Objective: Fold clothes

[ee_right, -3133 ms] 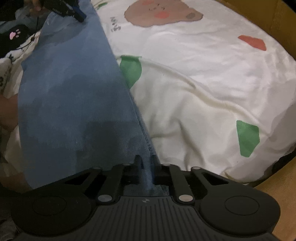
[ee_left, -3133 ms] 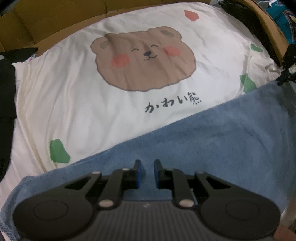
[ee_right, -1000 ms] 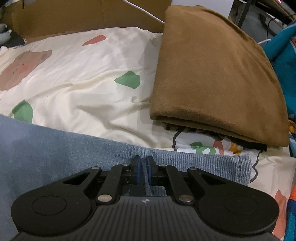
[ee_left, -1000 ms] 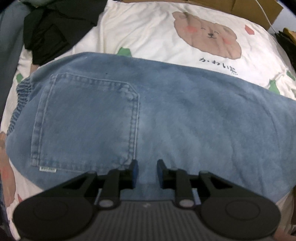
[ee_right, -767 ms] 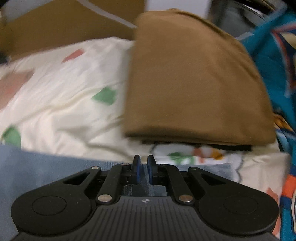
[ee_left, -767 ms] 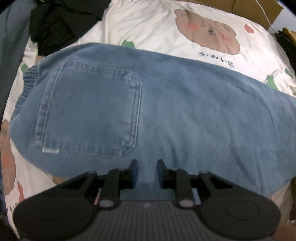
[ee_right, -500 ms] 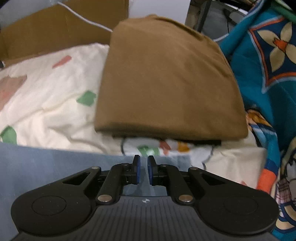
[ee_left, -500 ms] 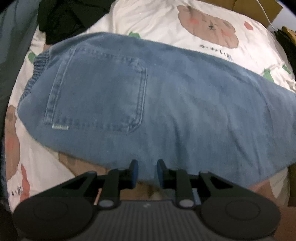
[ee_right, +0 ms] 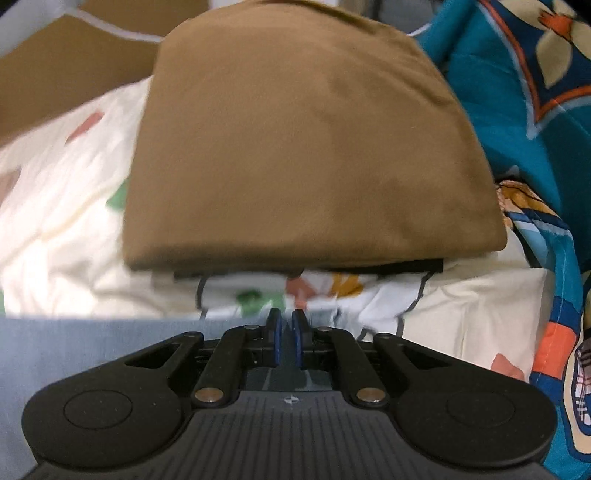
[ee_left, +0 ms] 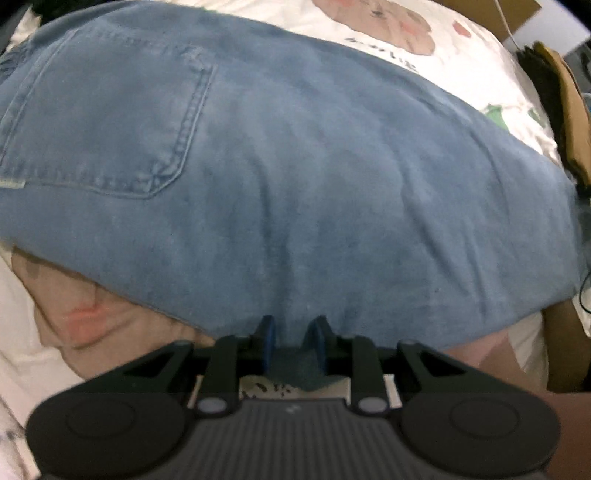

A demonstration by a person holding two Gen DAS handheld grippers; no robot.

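Observation:
Blue jeans [ee_left: 295, 166] lie spread across the bed, back pocket [ee_left: 103, 122] up at the left. My left gripper [ee_left: 291, 325] is shut on their near edge, and denim fills the gap between its blue pads. In the right wrist view the jeans [ee_right: 74, 350] show as a pale blue band at the lower left that runs in under the fingers. My right gripper [ee_right: 286, 317] holds that denim; its jaws are closing and stand almost together. The leg ends are hidden.
A cream bed sheet [ee_left: 388, 22] with bear prints lies under the jeans. A folded brown cloth [ee_right: 303, 147] on a dark one sits just beyond my right gripper, also at the right edge [ee_left: 570, 110]. A teal patterned blanket [ee_right: 535, 92] is on the right, brown cardboard [ee_right: 55, 81] behind.
The jeans fill more of the left view, and their near edge now shows sheet beneath it. The right gripper has swung right; the brown cloth is now centred and closer.

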